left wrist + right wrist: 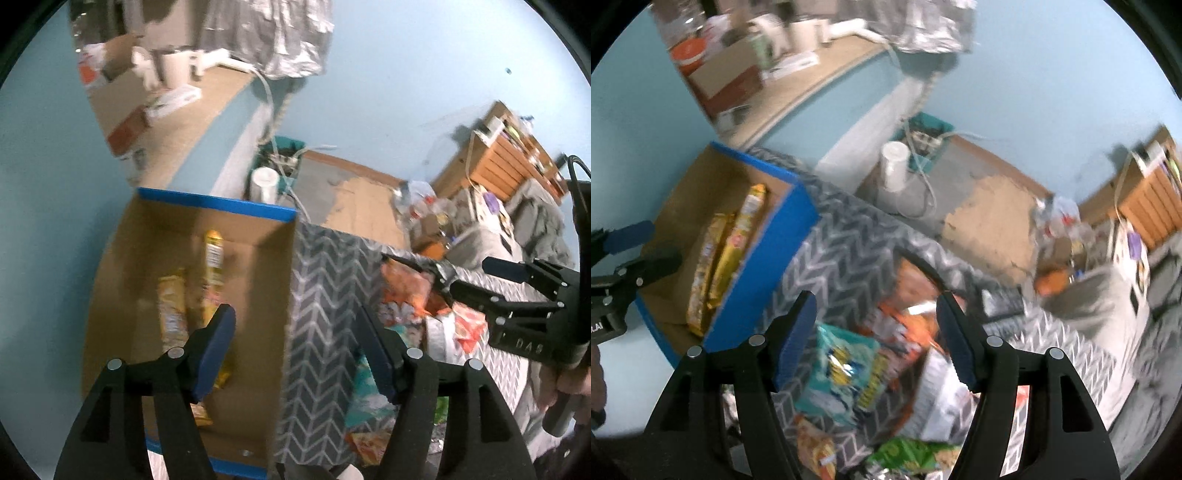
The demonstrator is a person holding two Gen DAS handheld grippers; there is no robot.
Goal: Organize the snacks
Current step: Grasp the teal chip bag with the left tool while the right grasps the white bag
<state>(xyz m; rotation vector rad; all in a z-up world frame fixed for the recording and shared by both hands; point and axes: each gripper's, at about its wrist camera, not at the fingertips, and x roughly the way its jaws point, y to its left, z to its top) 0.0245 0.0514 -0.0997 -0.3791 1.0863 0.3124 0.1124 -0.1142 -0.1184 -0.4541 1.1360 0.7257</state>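
A blue-edged cardboard box [110, 266] holds two long yellow snack packs [212, 280], also seen in the right wrist view [727, 258]. Beside it a grey chevron fabric bin [317, 295] holds several snack bags: an orange one [905, 317], a teal one [846, 373] and a green one [908, 454]. My left gripper [295, 347] is open and empty, straddling the wall between box and bin. My right gripper [875, 332] is open and empty above the bin's bags; it also shows in the left wrist view [454, 269] over the orange bag [406, 288].
The floor is light blue. A teal basket with cables [927, 140] and a white cylinder [895, 166] stand behind the bin. A wooden shelf unit [506, 155] and a pile of clutter [1063, 236] are at the right. A counter with boxes [147, 110] is at the back left.
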